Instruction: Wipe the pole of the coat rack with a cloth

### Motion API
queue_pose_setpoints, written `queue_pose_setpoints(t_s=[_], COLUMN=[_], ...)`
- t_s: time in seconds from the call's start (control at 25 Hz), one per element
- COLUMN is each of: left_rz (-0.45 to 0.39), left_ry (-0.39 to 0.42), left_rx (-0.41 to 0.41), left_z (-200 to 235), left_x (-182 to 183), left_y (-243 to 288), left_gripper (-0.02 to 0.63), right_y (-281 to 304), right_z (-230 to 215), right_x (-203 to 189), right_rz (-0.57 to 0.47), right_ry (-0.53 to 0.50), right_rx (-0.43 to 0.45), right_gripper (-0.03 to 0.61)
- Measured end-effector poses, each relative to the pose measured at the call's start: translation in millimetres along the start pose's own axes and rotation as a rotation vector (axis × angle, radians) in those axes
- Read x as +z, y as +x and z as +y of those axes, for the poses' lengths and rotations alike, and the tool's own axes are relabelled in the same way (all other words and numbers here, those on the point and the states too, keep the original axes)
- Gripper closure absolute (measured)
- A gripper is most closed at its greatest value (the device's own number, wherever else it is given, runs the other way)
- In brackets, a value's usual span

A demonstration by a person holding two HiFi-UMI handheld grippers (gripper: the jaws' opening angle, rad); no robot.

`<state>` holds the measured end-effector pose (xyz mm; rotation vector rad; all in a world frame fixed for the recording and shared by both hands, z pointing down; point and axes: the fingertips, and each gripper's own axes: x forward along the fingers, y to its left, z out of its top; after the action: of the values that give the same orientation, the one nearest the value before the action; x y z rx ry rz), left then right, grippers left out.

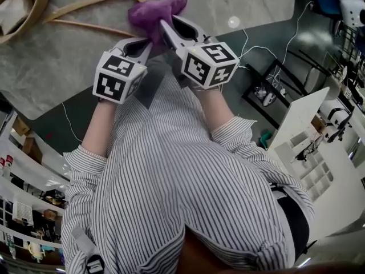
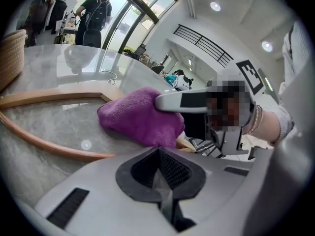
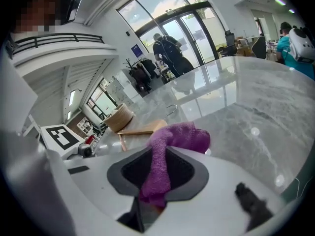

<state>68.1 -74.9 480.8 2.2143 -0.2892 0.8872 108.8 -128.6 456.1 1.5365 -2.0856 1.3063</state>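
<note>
On the counter [image 1: 51,61], beside a wooden hanger [image 1: 94,3], lies the purple cloth [image 1: 155,10]. The right gripper [image 1: 166,28] has its jaws clamped on the cloth's near end. The left gripper [image 1: 144,45], jaws clenched and empty, sits just left of it, beside the cloth.

Gripped a purple cloth [image 1: 155,9] with the right gripper [image 1: 163,27] over a grey table [image 1: 63,61], near a wooden hanger [image 1: 91,4]. Held the left gripper [image 1: 147,43] just beside the right, pointing toward the cloth.
</note>
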Motion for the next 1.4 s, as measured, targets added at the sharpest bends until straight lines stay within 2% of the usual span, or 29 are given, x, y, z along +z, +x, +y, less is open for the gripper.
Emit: queue_pose_setpoints(t_s=[0.28, 0.76, 0.92, 1.04, 1.4], left_rz=[0.017, 0.089, 0.153, 0.186, 0.184], left_ry=[0.027, 0.057, 0.096, 0.125, 0.062], left_rx=[0.011, -0.032, -0.044, -0.018, -0.026], left_z=[-1, -8, -8, -7, -1], left_x=[-6, -10, -17, -18, -15], left_y=[0, 3, 7, 11, 11], left_gripper=[0.604, 0.604, 0.604, 0.604, 0.604], right_y=[19, 44, 56, 62, 78], right_z=[2, 6, 8, 9, 17], right_x=[10, 31, 37, 42, 60], right_rz=[0.032, 0.088, 0.099, 0.105, 0.111], right_ry=[-0.028, -0.096, -0.115, -0.127, -0.159], right_rx=[0.032, 0.077, 0.082, 0.086, 0.117], right_gripper=[0.492, 0.491, 0.491, 0.491, 0.491])
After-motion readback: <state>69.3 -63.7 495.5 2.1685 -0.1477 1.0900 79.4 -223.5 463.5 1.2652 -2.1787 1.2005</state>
